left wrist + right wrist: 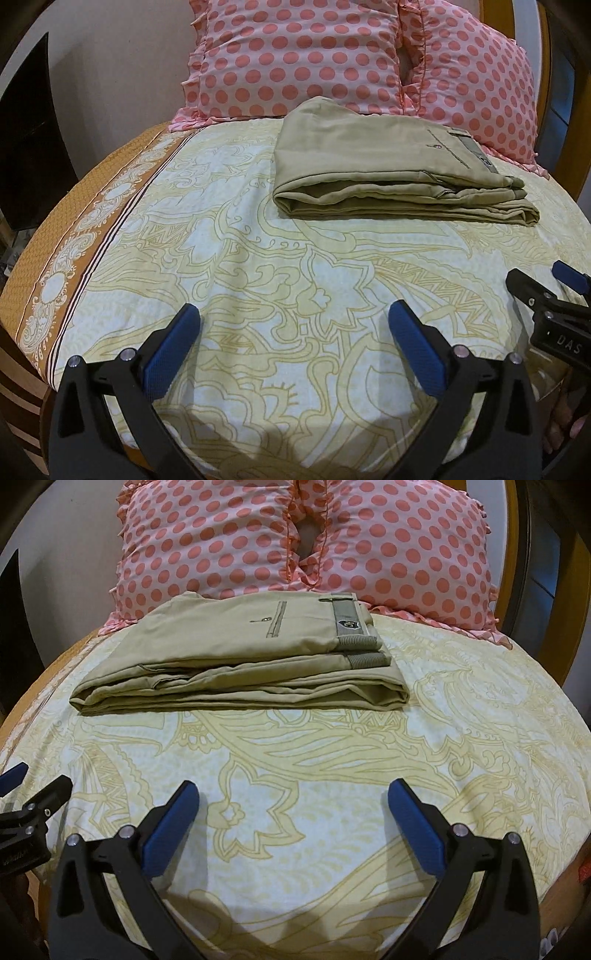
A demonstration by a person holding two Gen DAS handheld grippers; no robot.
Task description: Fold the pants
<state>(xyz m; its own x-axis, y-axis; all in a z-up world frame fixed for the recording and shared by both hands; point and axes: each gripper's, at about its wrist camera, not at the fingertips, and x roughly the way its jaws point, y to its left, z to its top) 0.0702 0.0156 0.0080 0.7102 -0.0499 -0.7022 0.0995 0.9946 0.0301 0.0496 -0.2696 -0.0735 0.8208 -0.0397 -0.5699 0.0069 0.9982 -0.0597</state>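
Note:
Khaki pants (388,166) lie folded into a flat rectangular bundle on the bed, near the pillows; they also show in the right wrist view (236,664), waistband and label on top at the right. My left gripper (293,314) is open and empty, held over the bedsheet well short of the pants. My right gripper (293,794) is open and empty too, also short of the pants. The right gripper shows at the right edge of the left wrist view (546,280); the left gripper shows at the left edge of the right wrist view (33,779).
The bed has a pale sheet with a yellow floral pattern (258,277) and an orange border (55,277) at the left. Two pink polka-dot pillows (295,59) (480,85) stand behind the pants. A wooden headboard (576,590) rises at the right.

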